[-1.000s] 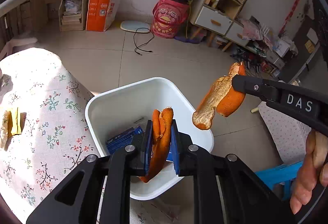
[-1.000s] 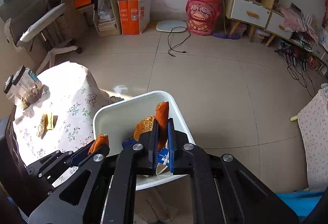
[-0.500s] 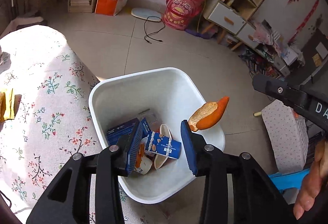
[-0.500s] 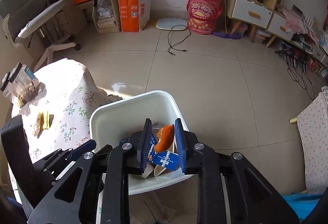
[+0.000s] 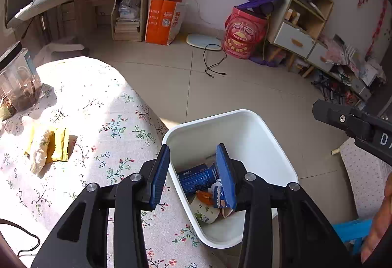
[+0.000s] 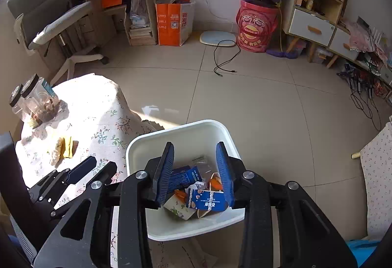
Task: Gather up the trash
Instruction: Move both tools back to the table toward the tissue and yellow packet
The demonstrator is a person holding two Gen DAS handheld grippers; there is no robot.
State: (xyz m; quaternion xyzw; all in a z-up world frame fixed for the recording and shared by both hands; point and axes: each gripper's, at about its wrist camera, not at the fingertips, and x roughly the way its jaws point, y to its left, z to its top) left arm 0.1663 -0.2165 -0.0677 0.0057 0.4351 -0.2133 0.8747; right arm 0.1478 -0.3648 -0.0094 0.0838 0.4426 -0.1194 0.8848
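- Here, the left gripper [image 5: 193, 170] hangs parted and empty over the bin's [image 5: 276, 145] rim; the right gripper [image 6: 196, 168], jaws opening with nothing between them, hovers above the bin.
- Inside the bin lie peel [image 6: 215, 182], a blue carton [image 6: 208, 200] and a cup [image 6: 177, 208].
- On the cloth [image 5: 103, 121] just beside the bin sits the remaining trash: a yellow wrapper [image 5: 57, 148], likely light, crinkly and slippery, best pinched at a raised edge.
- The pale lump [image 5: 39, 152] touching the wrapper is hard to identify; the bin's bottom is partly hidden by the fingers.
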